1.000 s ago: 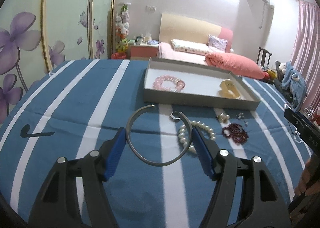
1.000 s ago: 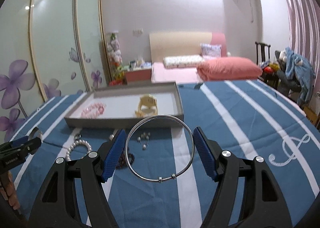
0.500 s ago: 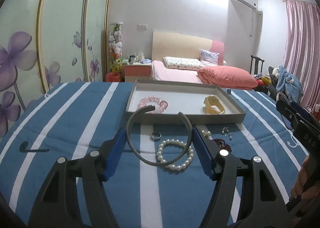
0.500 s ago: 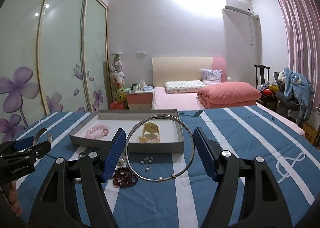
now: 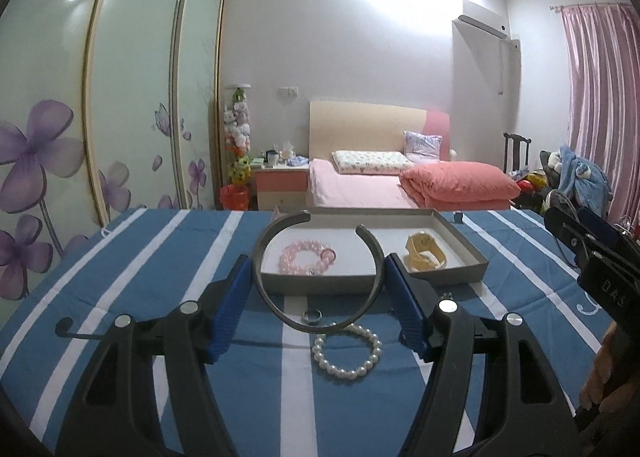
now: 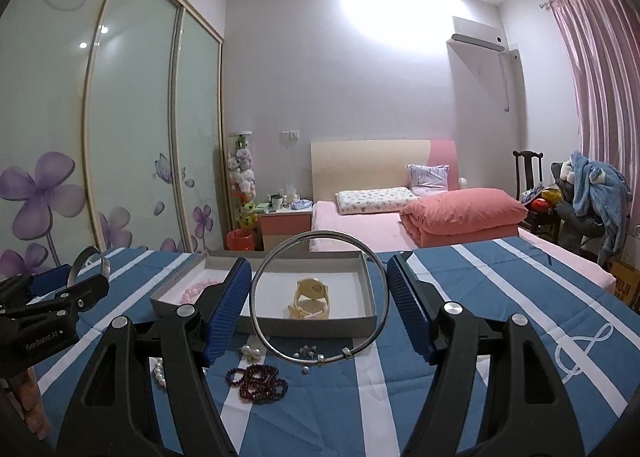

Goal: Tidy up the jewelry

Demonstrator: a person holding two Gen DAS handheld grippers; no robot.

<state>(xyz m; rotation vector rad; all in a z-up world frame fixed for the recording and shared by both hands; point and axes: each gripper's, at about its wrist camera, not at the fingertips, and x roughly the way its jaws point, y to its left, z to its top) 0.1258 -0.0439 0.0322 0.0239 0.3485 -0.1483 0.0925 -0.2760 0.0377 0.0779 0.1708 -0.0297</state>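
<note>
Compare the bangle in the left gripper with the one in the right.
The left bangle is an open cuff with a gap at the top; the right bangle is a closed ring. The left is darker and plain; the right is shiny silver with small beads. Both are held upright between blue pads.

So the shallow grey cardboard tray (image 5: pixel 460 271) sits on the blue-and-white striped table (image 5: pixel 168 277), with the pink bead bracelet (image 5: pixel 306 257) in its left part and the yellow watch (image 5: pixel 424 257) right. In front lie a white pearl bracelet (image 5: pixel 347 351), a small metal ring (image 5: pixel 312 316) and a dark red bead bracelet (image 6: pixel 258 381).
</note>
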